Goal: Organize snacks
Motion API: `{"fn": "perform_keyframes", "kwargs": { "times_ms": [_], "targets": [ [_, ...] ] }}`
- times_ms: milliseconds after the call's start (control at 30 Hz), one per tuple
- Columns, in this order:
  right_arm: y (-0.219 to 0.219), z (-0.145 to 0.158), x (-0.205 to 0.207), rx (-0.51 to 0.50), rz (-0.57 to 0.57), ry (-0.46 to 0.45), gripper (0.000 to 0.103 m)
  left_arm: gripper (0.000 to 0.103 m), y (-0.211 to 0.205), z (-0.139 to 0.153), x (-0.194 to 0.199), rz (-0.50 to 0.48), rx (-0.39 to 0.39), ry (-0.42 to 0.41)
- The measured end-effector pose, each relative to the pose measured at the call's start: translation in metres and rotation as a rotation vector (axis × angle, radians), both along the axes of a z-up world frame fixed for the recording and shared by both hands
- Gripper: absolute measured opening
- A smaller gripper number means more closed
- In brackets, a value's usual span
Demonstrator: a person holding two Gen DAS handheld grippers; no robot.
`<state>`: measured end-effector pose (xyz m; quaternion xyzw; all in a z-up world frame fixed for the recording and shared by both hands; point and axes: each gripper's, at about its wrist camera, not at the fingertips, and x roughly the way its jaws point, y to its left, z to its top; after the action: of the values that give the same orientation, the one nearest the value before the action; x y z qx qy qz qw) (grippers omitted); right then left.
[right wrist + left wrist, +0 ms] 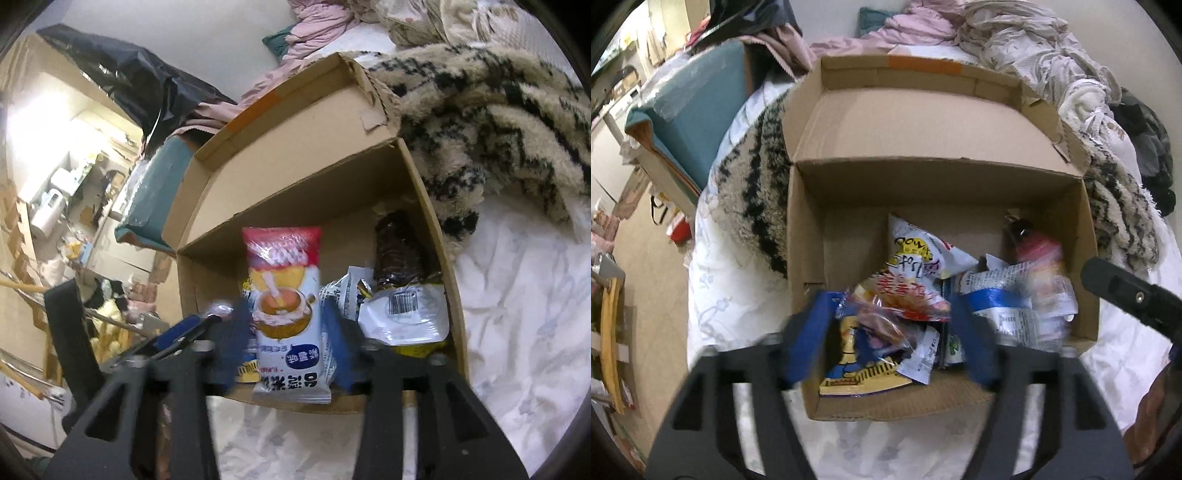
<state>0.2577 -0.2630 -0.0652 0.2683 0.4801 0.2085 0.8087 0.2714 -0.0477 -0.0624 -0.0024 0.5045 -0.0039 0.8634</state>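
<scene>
While one box (pixel 812 206) holds snacks, right tool (pixel 286 332) grips one packet (pixel 284 295).

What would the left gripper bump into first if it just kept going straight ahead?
Most likely the heap of snack packets in the cardboard box. The left gripper is open and points down into them, the clear wrapped snack nearest between its fingers. Depth is blurred, so contact may already be close.
</scene>
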Motion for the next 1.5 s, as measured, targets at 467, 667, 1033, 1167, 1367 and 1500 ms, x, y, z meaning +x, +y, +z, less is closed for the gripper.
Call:
{"fn": "perform_keyframes", "kwargs": {
  "times_ms": [467, 667, 1033, 1167, 1367, 1500],
  "targets": [
    [-0.015, 0.027, -0.031, -0.086, -0.035, -0.076, 0.078, 0.078, 0.031, 0.042, -0.05, 0.089, -0.007, -0.118],
    [-0.013, 0.051, -0.068, -0.118, -0.046, -0.131, 0.082, 0.09, 0.037, 0.059, -0.097, 0.07, -0.021, -0.18],
    [-0.016, 0.063, -0.143, -0.252, -0.093, -0.194, 0.1, 0.103, 0.05, 0.075, -0.175, 0.078, -0.025, -0.255],
    [-0.016, 0.065, -0.162, -0.263, -0.12, -0.219, 0.103, 0.103, 0.051, 0.075, -0.193, 0.078, -0.017, -0.29],
    [-0.007, 0.072, -0.187, -0.371, -0.156, -0.325, 0.103, 0.103, 0.043, 0.077, -0.211, 0.041, 0.03, -0.371],
    [0.003, 0.067, -0.19, -0.427, -0.158, -0.346, 0.103, 0.103, 0.043, 0.07, -0.209, 0.043, -0.013, -0.378]
  ]
}}
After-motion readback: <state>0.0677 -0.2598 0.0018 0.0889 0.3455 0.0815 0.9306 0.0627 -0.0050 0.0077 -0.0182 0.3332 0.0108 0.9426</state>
